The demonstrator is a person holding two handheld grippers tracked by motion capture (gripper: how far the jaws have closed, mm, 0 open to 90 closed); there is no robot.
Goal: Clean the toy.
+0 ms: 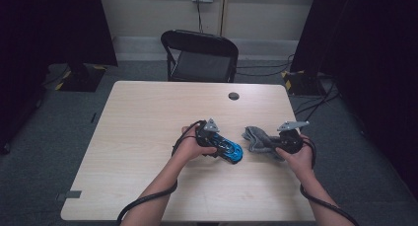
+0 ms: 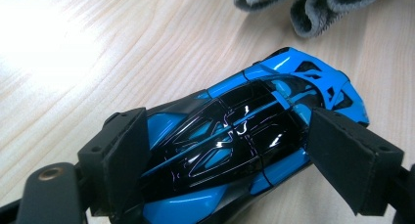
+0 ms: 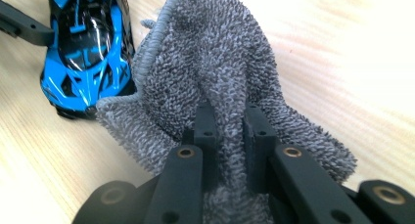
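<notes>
Holding a blue toy car (image 2: 244, 136) mid-table, left gripper (image 2: 230, 150) pinching it across the body, jaws spread wide around the flanks. Looking like light, hard, glossy plastic, so probably slippery under the pads and likely cracking at the thin rear fins; gripping the middle seems safest. Just right of it, right gripper (image 3: 230, 131) pressing together on a grey cloth (image 3: 210, 53), soft and limp, bunching up, drooping toward the car's nose, nearly touching. Pinching a fold near the edge should be working fine
</notes>
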